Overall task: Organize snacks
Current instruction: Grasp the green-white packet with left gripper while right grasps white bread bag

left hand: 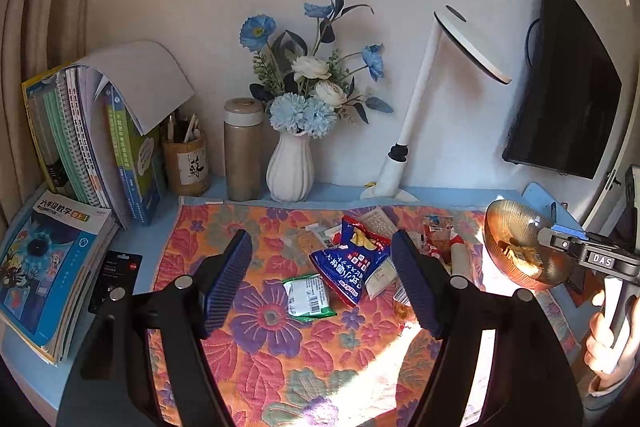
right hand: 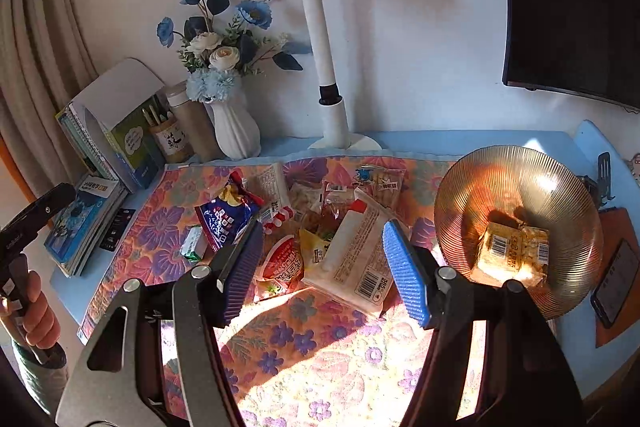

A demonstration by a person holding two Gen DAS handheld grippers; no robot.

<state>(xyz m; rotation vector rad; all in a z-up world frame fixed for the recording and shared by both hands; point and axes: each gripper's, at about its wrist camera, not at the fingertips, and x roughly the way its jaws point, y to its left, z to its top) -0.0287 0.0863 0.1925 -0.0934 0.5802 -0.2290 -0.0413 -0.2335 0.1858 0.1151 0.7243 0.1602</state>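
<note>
Several snack packets lie in a heap on the floral cloth [left hand: 280, 359]. A blue chip bag [left hand: 347, 267] and a small green packet [left hand: 308, 295] lie between the fingers of my left gripper [left hand: 322, 283], which is open and empty above the cloth. In the right wrist view my right gripper [right hand: 322, 267] is open and empty over a long white packet [right hand: 356, 255] and a red-and-white packet [right hand: 282, 263]. The blue chip bag [right hand: 226, 215] lies to its left. A ribbed amber glass bowl [right hand: 500, 179] at the right holds two yellow packets [right hand: 510, 255]. The bowl also shows in the left wrist view [left hand: 508, 223].
At the back stand a white vase of blue flowers [left hand: 290, 167], a thermos [left hand: 243, 151], a pen holder [left hand: 188, 163], upright books [left hand: 92, 139] and a white desk lamp [left hand: 416, 115]. A book stack [left hand: 48, 267] lies left. A monitor [left hand: 568, 83] hangs right. A phone [right hand: 616, 283] lies beside the bowl.
</note>
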